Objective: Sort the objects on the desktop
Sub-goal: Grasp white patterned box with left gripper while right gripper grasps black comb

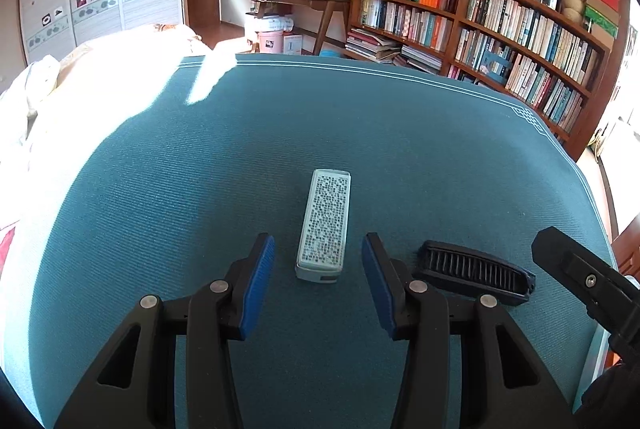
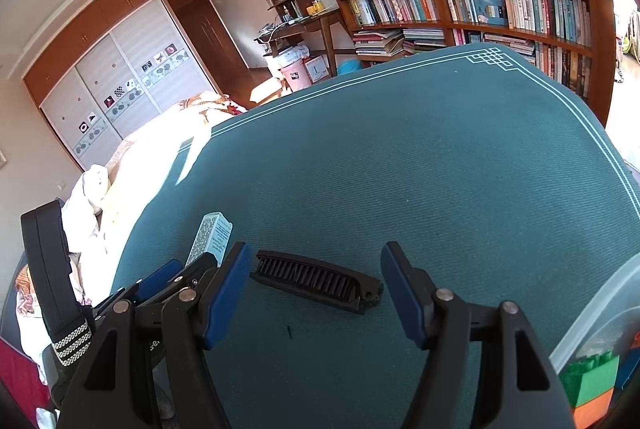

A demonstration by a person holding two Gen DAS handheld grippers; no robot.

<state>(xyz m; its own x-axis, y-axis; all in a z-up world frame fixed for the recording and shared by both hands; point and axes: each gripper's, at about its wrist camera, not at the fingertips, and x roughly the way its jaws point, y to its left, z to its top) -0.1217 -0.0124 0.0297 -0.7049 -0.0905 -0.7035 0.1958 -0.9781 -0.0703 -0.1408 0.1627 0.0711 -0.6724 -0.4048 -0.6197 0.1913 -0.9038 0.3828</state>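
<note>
A white rectangular box with a speckled top lies on the teal tablecloth, just ahead of my open left gripper, whose jaws stand on either side of its near end without touching. A black folding comb lies to its right. In the right wrist view the comb lies between the tips of my open right gripper, slightly ahead. The white box shows at the left there, partly hidden by the left gripper's fingers.
A clear plastic bin holding green and orange blocks stands at the table's near right corner. A bed with pale bedding borders the table's left. Bookshelves stand behind.
</note>
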